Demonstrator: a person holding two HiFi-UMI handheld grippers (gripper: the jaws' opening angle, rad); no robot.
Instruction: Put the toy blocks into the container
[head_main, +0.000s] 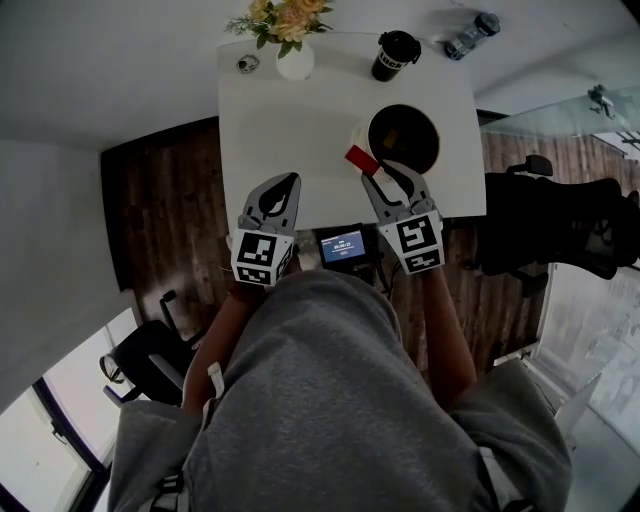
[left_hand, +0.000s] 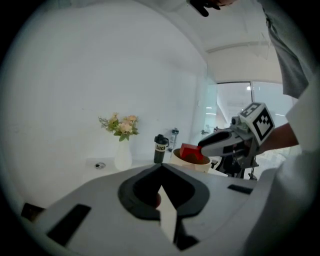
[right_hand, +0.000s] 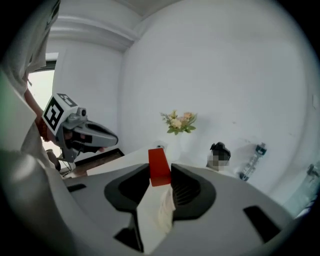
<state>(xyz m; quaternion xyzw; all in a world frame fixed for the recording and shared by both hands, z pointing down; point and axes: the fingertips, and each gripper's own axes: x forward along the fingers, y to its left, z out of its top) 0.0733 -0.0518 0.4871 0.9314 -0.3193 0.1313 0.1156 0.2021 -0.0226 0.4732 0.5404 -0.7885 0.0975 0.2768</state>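
Note:
My right gripper (head_main: 378, 172) is shut on a red toy block (head_main: 358, 160), which hangs just over the near-left rim of the round cream container (head_main: 430, 165) with a dark inside. In the right gripper view the block (right_hand: 159, 170) stands upright between the jaws of my right gripper (right_hand: 160, 166). The left gripper view shows the block (left_hand: 190, 151) above the container (left_hand: 196, 166), held by my right gripper (left_hand: 206, 146). My left gripper (head_main: 291, 182) hovers over the table's near edge, left of the container. Its tips (left_hand: 161, 166) meet, with no block seen between them.
On the white table (head_main: 300, 130) stand a flower vase (head_main: 294, 60), a black cup (head_main: 395, 55), a bottle (head_main: 470, 35) and a small round object (head_main: 247, 63) at the far side. A small screen (head_main: 342, 245) sits below the near edge. Office chairs (head_main: 560, 230) stand to the right.

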